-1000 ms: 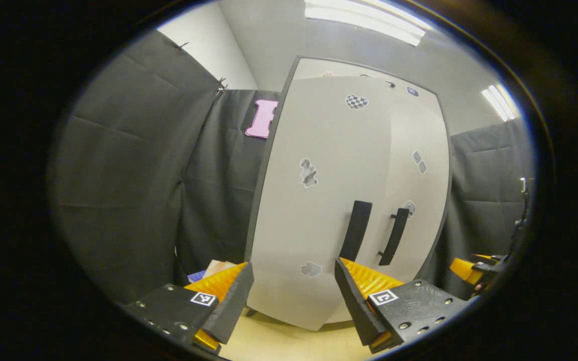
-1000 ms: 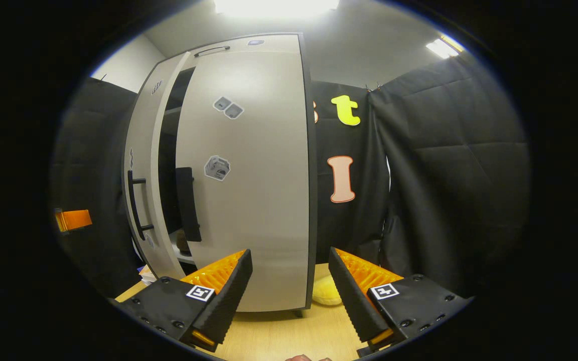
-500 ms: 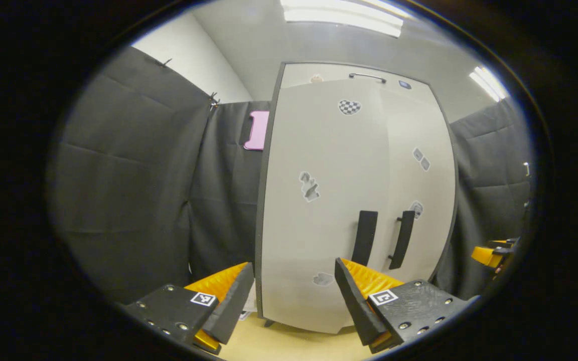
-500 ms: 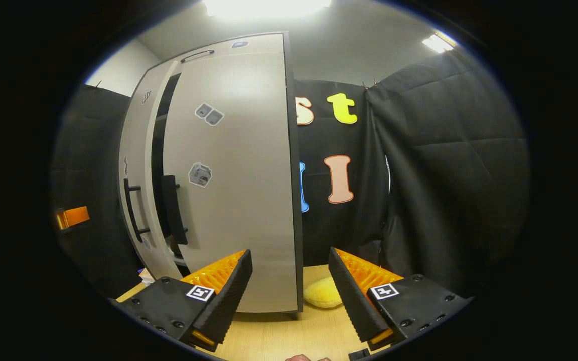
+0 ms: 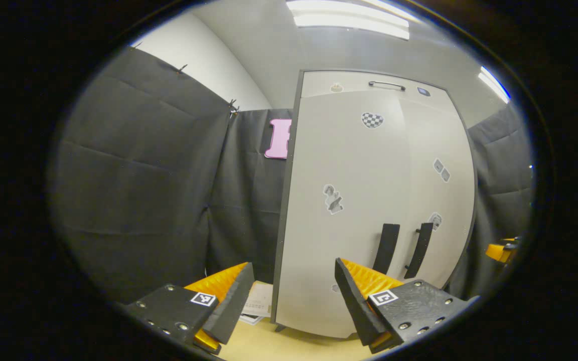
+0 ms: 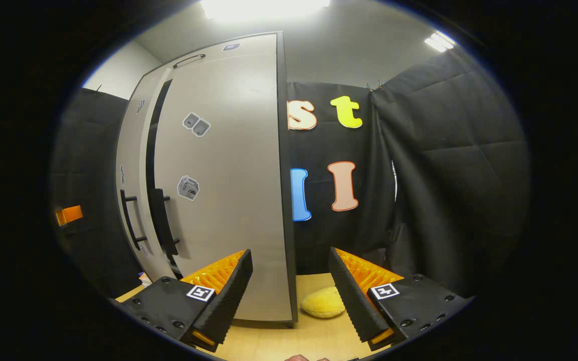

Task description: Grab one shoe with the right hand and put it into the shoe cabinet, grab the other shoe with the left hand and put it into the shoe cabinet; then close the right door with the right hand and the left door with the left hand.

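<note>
The pale grey shoe cabinet stands on the table, and its doors hide the inside. In the left gripper view the left door [image 5: 339,210] and right door [image 5: 444,200] look almost flush, their black handles [image 5: 386,241] side by side. In the right gripper view a narrow dark gap [image 6: 151,150] separates the right door [image 6: 229,190] from the left door [image 6: 131,165]. My left gripper [image 5: 291,286] is open and holds nothing, a short way in front of the left door. My right gripper [image 6: 290,281] is open and holds nothing, near the right door's hinge edge.
A yellow soft object [image 6: 323,303] lies on the wooden table [image 6: 269,341] right of the cabinet. Papers [image 5: 258,303] lie by the cabinet's left foot. Black cloth walls close in on both sides. The other gripper's orange finger [image 5: 499,249] shows beyond the cabinet.
The right door has swung inward and the dark gap between the doors has narrowed. Both grippers stayed open; the cabinet has shifted right in the left gripper view and left in the right gripper view.
</note>
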Motion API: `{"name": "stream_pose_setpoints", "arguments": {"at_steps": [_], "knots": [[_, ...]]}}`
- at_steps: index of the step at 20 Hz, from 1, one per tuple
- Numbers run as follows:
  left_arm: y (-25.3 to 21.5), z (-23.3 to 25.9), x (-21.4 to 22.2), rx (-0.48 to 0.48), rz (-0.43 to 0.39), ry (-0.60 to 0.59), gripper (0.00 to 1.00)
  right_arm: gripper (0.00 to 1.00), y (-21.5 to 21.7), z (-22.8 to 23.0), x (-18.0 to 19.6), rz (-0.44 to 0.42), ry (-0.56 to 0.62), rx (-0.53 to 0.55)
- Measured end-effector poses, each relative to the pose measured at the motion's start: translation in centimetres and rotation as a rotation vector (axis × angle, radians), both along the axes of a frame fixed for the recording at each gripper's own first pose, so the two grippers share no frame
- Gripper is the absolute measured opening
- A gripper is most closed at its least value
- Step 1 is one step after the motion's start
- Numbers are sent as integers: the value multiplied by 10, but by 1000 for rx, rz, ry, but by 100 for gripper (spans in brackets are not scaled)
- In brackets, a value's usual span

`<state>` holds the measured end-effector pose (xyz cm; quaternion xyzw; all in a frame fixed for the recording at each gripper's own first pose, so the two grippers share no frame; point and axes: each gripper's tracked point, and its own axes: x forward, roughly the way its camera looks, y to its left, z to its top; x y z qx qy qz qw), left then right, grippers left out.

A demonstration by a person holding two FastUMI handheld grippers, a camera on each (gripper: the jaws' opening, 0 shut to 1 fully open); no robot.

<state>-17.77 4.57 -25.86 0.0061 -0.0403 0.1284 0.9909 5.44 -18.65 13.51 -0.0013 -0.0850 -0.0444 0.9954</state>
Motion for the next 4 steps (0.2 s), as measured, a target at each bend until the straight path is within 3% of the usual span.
{"name": "stream_pose_setpoints", "arguments": {"at_steps": [4], "knots": [[-15, -4, 3, -2, -85, -3, 100, 96, 12, 8, -4, -13, -32, -20]]}}
